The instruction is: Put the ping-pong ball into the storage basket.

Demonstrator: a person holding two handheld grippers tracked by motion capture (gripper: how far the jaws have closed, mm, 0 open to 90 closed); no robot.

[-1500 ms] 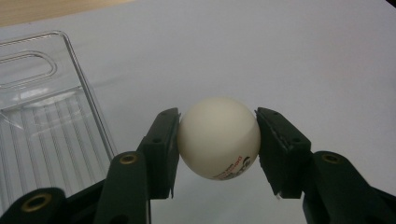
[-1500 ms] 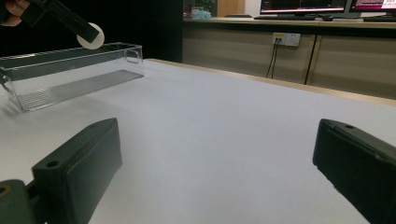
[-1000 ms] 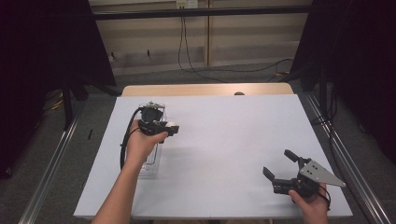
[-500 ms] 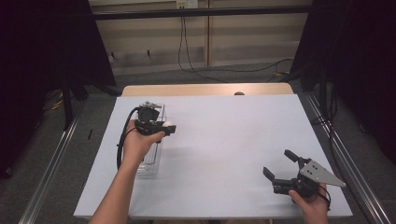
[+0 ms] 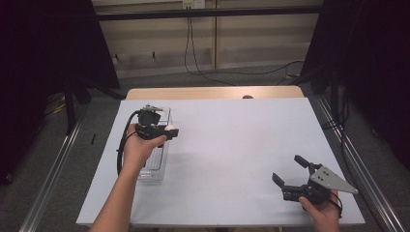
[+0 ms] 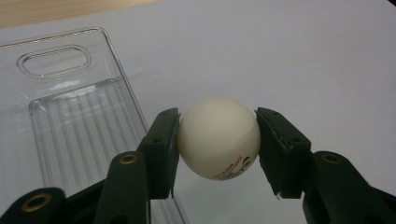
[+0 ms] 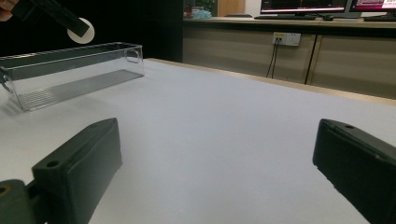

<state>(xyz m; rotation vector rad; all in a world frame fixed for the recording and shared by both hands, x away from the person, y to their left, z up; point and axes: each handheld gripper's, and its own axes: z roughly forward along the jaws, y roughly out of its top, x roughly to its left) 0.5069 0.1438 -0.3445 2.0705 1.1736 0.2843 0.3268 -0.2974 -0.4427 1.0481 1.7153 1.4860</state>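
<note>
Left claw [image 6: 218, 140] pinching white ball [image 6: 218, 137], raised over clear bin [image 6: 70, 116] | right claw [image 5: 294, 171] spread, low.

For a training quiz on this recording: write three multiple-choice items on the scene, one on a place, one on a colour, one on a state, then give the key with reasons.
1. Where is the clear bin?
A. on the table's left side
B. on the table's right side
C. on the floor

2. What colour is the ball?
A. orange
B. white
C. blue

3. How does the right gripper stand?
A. shut on the ball
B. shut on the bin's rim
C. open, holding nothing

Key: 1 A, the high view shows the bin by the left forearm; 2 B, the left gripper clamps a white ball with red print; 3 C, the right gripper view shows its jaws wide apart over bare table.
</note>
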